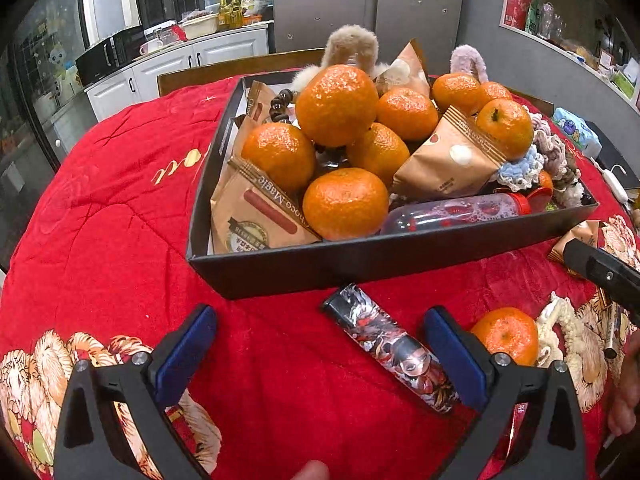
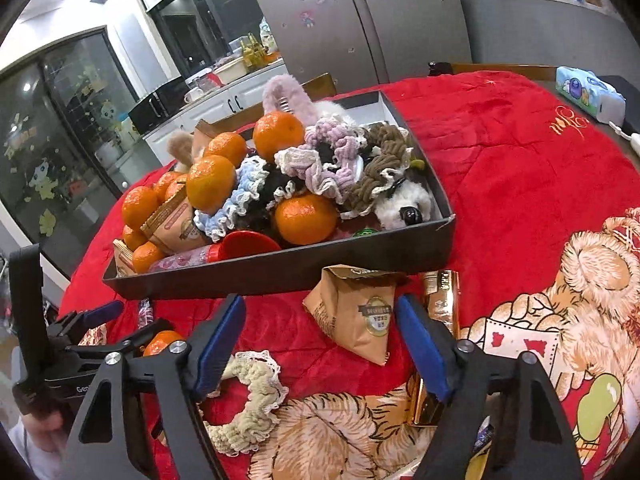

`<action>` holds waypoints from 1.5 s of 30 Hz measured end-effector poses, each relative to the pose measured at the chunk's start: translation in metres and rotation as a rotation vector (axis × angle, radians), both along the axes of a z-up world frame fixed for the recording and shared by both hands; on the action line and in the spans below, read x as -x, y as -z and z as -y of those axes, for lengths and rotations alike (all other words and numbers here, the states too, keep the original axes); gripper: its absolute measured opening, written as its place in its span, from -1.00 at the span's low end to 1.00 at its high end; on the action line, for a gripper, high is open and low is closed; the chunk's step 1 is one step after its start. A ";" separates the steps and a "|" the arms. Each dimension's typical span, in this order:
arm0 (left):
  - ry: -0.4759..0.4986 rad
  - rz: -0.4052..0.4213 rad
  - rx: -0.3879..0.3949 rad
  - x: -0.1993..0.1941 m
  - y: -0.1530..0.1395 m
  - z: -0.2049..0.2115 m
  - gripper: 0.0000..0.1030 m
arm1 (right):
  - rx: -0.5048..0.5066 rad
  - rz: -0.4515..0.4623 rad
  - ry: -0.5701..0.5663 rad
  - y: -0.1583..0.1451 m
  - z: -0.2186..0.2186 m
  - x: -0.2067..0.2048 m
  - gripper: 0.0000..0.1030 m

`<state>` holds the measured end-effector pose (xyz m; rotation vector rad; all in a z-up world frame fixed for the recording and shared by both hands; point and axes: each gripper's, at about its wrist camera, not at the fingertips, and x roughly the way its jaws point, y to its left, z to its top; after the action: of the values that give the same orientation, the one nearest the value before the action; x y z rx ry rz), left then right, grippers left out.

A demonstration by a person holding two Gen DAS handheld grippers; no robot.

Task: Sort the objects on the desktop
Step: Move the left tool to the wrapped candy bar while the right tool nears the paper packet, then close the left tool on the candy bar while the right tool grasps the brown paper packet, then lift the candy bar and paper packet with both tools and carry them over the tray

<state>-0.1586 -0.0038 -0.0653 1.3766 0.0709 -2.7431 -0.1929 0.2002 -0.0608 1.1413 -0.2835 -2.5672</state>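
A black tray (image 1: 360,264) holds several mandarins (image 1: 337,105), brown snack packets (image 1: 452,158), scrunchies (image 1: 520,168) and a small bottle (image 1: 456,213). My left gripper (image 1: 320,340) is open and empty; a printed tube (image 1: 394,346) lies on the red cloth between its fingers, near the right one. A loose mandarin (image 1: 506,335) and a cream scrunchie (image 1: 568,332) lie to its right. My right gripper (image 2: 320,334) is open and empty, its jaws around a brown snack packet (image 2: 356,312) before the tray (image 2: 280,272). A cream scrunchie (image 2: 252,396) lies at its left finger.
A gold packet (image 2: 442,300) lies beside the right finger. A tissue pack (image 2: 590,94) sits at the table's far right. A red quilted cloth (image 1: 120,208) covers the table. A fridge (image 1: 360,0) and kitchen counter (image 1: 180,56) stand behind.
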 end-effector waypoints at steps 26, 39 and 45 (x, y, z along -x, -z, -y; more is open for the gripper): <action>0.100 -0.067 -0.020 -0.018 -0.016 -0.031 -0.49 | -0.072 0.012 0.004 0.001 0.007 -0.003 -0.31; 0.099 -0.073 -0.060 -0.004 -0.022 -0.006 -0.56 | -0.115 -0.060 -0.005 -0.010 0.015 -0.015 -0.32; 0.114 -0.085 -0.077 -0.004 -0.027 -0.007 -0.63 | -0.096 -0.045 0.014 -0.008 0.009 -0.012 -0.32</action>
<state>-0.1546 0.0036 -0.0384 1.3211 0.1066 -2.9216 -0.1813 0.1915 -0.0532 1.1161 -0.1602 -2.6406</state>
